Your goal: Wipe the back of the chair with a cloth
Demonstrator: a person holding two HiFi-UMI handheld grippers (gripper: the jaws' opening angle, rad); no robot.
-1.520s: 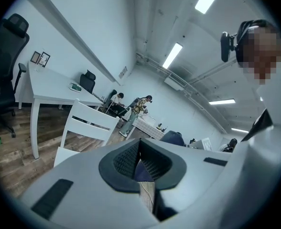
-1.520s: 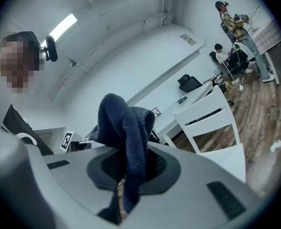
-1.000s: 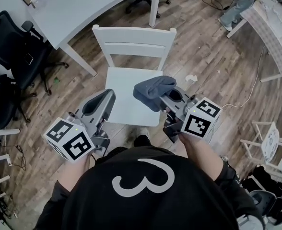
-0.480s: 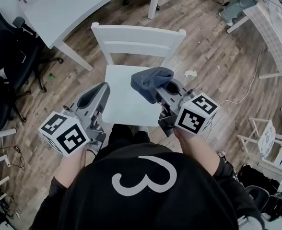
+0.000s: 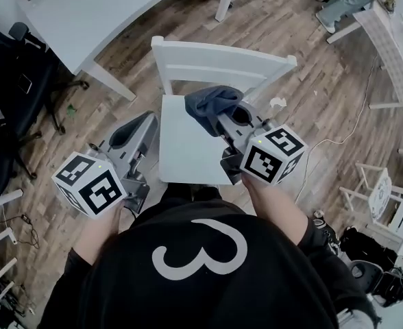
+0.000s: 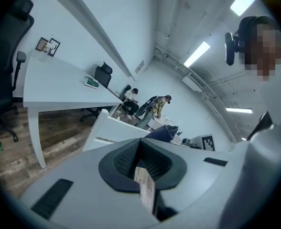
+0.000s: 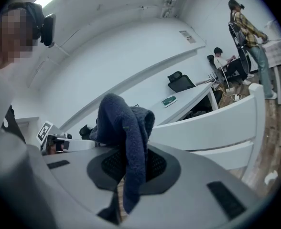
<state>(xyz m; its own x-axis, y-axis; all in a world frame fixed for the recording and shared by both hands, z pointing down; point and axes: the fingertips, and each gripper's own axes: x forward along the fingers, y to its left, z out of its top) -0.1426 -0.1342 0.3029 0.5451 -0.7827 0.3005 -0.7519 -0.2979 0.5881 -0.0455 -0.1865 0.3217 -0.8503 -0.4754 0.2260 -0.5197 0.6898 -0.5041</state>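
Two grippers: you hold one in each hand, low in front of you, on either side of the chair seat.
Left gripper [image 5: 141, 122]: your left jaws are together with nothing between them; in the left gripper view the dark ribbed pads meet along a thin line. This gripper hangs over the brown wooden plank floor [image 5: 311, 81], just beside the seat's left edge.
Right gripper [image 5: 223, 118]: your right jaws are clamped on the dark blue knitted cloth [image 5: 212, 100]. In the right gripper view the cloth is pinched between the pads, bunches up above the jaw tips, and one fold hangs down in front of them.
Cloth position: it is above the rear of the seat, close in front of the lower rail of the chair back. Whether it touches the rail cannot be told.
White wooden slat-back chair [image 5: 222, 62]: it stands upright with its seat towards you and its back towards the white table [image 5: 85, 12].
Surroundings: black office chairs [image 5: 9, 67] stand to your left, and a small crumpled white scrap [image 5: 277, 103] lies on the floor right of the chair.
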